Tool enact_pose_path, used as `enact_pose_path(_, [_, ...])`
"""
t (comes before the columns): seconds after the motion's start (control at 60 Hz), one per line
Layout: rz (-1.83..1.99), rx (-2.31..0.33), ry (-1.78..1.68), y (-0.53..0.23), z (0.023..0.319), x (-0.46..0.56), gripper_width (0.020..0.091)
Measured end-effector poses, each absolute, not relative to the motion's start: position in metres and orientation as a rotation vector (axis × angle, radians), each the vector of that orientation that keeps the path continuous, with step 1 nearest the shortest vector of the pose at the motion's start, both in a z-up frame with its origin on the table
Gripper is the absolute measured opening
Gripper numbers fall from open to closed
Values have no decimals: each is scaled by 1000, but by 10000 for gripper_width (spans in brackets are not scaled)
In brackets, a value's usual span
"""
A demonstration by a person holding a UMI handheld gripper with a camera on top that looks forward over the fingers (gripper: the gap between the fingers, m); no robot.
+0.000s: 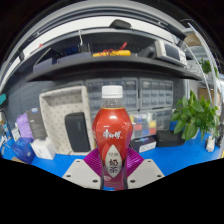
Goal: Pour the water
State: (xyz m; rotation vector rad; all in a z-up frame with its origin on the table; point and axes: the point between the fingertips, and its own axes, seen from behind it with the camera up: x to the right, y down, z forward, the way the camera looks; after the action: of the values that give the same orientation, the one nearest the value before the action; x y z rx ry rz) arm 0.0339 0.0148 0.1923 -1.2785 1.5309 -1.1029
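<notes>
Cluttered shelving fills the background: a dark shelf [105,62] runs across the room with an orange object lying on it and a pale, boxy appliance [168,50] at its right end. Below the shelf stands a grey cabinet of small drawers [140,95]. A blue bench [185,155] carries everything in the foreground.

Toward the bench's left edge stand a beige, lattice-sided panel [60,112] with a flat black slab [77,131] leaning against it, plus some small items in purple, white and blue that are too small to name. Toward the right edge of the bench a leafy green plant [196,115] spreads its foliage. Behind the middle of the bench sits a cluster of small colourful boxes [146,127].

The bottle [112,138] stands upright at the near edge of the bench, directly between the fingers. It has a white screw cap [112,93], a clear neck, and a red label with white characters; the liquid inside looks reddish. A second, smaller label sits low on its body.

The gripper [112,172] has its two pale fingers at either side of the bottle's lower part, and the magenta pads [94,160] flank the base closely. The pads look to be in contact with the bottle on both sides, so the tongs appear narrowed onto it and holding it, though the exact contact at the base is hard to see. I cannot tell whether the bottle's bottom rests on the bench or is lifted off it.
</notes>
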Motion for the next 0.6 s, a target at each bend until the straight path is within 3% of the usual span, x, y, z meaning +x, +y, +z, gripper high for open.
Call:
enact_pose_path(0.3, [-1093, -1418, 1620, -27, 75, 35, 268])
enact_pose_path(0.5, [-1132, -1357, 1556, -26, 77, 27, 304])
enact_pose_path(0.6, [-1134, -1342, 1548, -26, 79, 27, 376])
